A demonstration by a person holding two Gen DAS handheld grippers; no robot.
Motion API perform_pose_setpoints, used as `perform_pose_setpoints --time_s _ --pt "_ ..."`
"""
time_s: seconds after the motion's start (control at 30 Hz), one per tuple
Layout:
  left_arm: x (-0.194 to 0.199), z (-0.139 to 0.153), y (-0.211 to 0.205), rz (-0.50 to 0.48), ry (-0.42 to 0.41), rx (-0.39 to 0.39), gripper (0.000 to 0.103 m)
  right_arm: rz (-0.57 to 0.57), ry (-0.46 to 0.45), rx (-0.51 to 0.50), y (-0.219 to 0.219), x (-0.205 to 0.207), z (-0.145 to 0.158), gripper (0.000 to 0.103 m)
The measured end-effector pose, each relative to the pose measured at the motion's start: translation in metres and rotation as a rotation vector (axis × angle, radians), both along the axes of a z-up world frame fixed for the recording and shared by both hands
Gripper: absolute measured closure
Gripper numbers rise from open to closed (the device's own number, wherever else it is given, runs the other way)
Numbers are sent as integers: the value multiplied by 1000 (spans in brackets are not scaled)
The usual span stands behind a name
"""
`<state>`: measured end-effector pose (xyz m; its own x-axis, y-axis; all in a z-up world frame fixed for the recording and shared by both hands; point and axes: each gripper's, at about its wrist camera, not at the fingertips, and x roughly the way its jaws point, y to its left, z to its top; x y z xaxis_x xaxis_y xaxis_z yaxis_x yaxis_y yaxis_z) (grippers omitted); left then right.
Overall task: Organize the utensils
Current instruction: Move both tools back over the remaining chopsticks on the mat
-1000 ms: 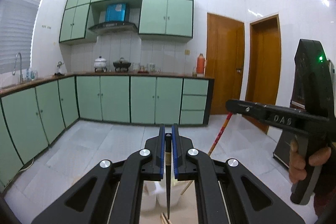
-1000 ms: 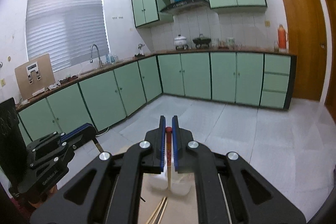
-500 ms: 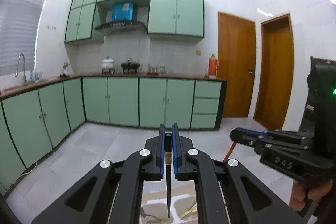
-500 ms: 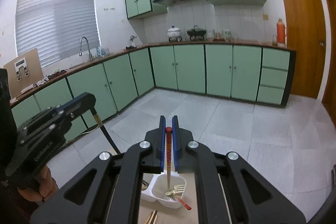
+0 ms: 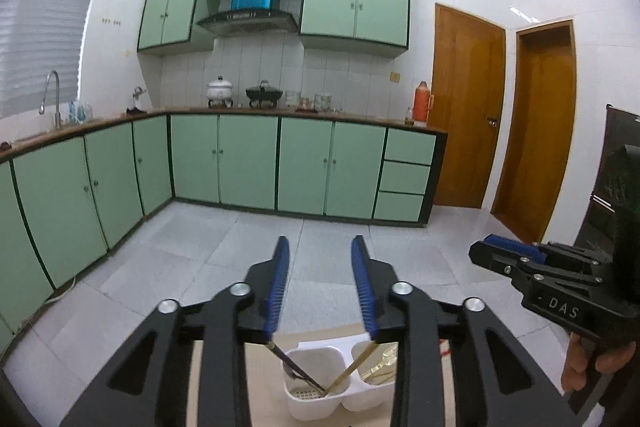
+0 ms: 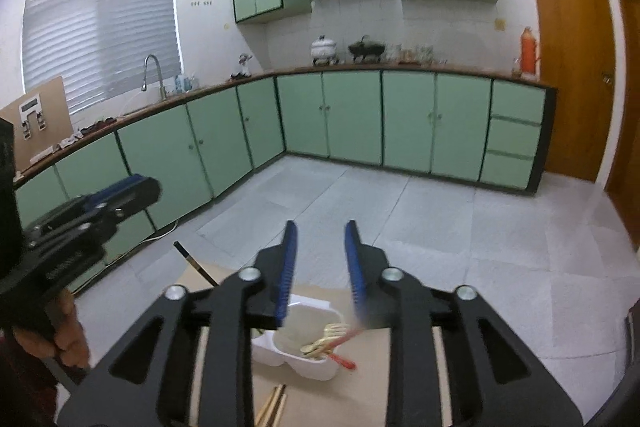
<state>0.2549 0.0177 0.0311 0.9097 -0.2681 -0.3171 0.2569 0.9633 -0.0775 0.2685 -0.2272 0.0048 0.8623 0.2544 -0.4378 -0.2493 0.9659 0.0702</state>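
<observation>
The left gripper (image 5: 320, 287) is black plastic with two long fingers. Each finger has a blue ribbed pad (image 5: 277, 291) on its inner side and round silver screws (image 5: 240, 289) at the joints. The right gripper (image 6: 320, 267) looks the same. Seen from the side, it has white letters "DAS" (image 5: 563, 303) on its black body. A hand (image 5: 592, 363) wraps its handle.

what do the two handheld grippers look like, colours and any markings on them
Both are matte black plastic. The left gripper and the right gripper each have two angular linkage arms with triangular cutouts, round silver pivot bolts, and long fingers lined with ribbed blue pads. In the left wrist view, the right gripper's side carries pale lettering reading DAS above its pistol-style handle, gripped by a bare hand. No cables show.
</observation>
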Motion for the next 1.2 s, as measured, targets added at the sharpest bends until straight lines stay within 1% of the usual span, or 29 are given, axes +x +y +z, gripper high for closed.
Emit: perform_pose_setpoints --time_s 0.03,0.1,0.13,0.17,0.27,0.33,0.43,0.5,0.57,0.63,0.7,0.83,0.93,1.07,1.2 --pt "-9 2 1 -1 -11 2 66 -8 -21 -7 -2 -10 2 69" --pt "-23 5 2 2 -25 11 61 -17 -46 -11 -7 -26 3 66" --pt "-31 5 3 3 -33 14 57 -20 -54 -10 -10 -32 2 62" --pt "-42 4 4 2 -43 19 55 -26 -70 -11 -12 -46 0 55" --pt "-71 -6 6 5 -56 25 47 -50 -103 -18 -16 -79 -13 43" --pt "-85 -15 6 11 -53 26 43 -65 -109 -16 -17 -99 -26 38" --pt "-112 -42 3 18 -32 42 41 -89 -134 -47 -11 -130 -50 32" --pt "-124 -58 4 25 -12 47 38 -107 -149 -73 -6 -151 -69 28" --pt "-134 -80 5 19 32 31 37 -114 -148 -69 -4 -164 -84 24" --pt "-141 -99 6 19 75 37 33 -115 -130 -66 0 -180 -104 22" --pt "-149 -124 9 27 139 50 33 -111 -88 -57 1 -187 -121 21" --pt "-161 -163 17 47 245 58 33 -111 39 -45 3 -200 -162 21" --pt "-171 -185 19 58 294 82 33 -111 109 -31 7 -209 -183 23" --pt "-180 -205 19 57 344 99 33 -99 187 -15 13 -222 -208 28" --pt "-188 -215 15 57 367 104 33 -99 223 -11 16 -233 -223 31"
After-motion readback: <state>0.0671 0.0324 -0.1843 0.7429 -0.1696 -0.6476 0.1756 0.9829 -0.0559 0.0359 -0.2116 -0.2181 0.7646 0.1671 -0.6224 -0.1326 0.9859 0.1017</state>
